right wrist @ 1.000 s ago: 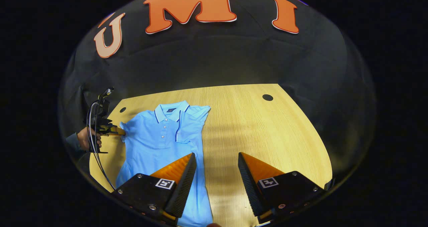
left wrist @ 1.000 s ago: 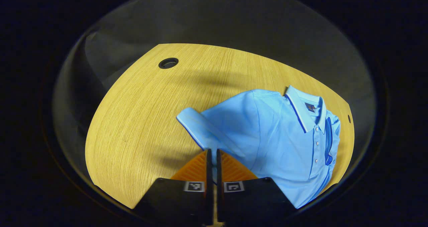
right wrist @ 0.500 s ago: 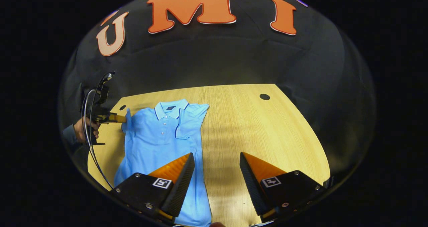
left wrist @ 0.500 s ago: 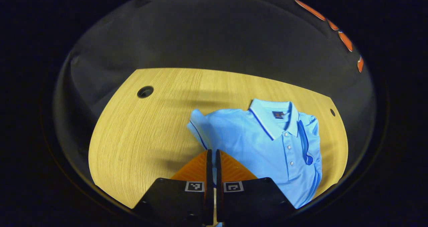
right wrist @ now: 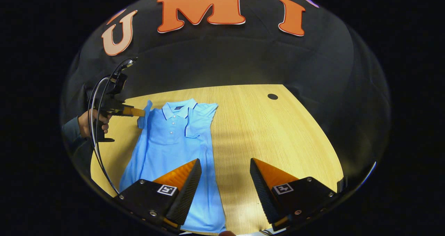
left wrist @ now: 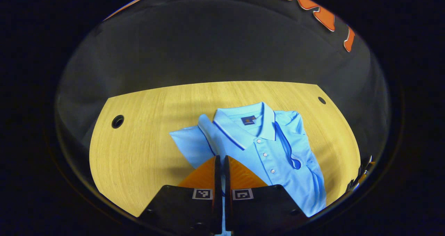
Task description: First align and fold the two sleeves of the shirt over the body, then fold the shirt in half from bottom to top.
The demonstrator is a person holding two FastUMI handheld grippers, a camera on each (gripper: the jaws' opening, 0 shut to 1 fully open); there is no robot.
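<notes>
A light blue polo shirt [right wrist: 170, 142] lies face up on the wooden table [right wrist: 278, 135], collar toward the far edge. One sleeve [right wrist: 196, 121] is folded flat over the body beside the buttons. The other sleeve [right wrist: 145, 112] stands lifted off the table, pinched in my left gripper [right wrist: 140, 112], which a hand [right wrist: 91, 123] holds. In the left gripper view, that gripper [left wrist: 220, 157] is shut on the sleeve edge [left wrist: 205, 131], next to the collar [left wrist: 243, 124]. My right gripper [right wrist: 225, 164] stands open above the shirt's lower edge and bare table, holding nothing.
Round cable holes sit in the table top, one at the far right [right wrist: 272, 96] and others [left wrist: 118, 121] [left wrist: 322, 100] near the corners. Bare wood spreads to the right of the shirt. A cable [right wrist: 97, 149] loops down from the left gripper.
My left gripper has raised the sleeve and carried it inward toward the collar. The right gripper has stayed open and nearly still.
</notes>
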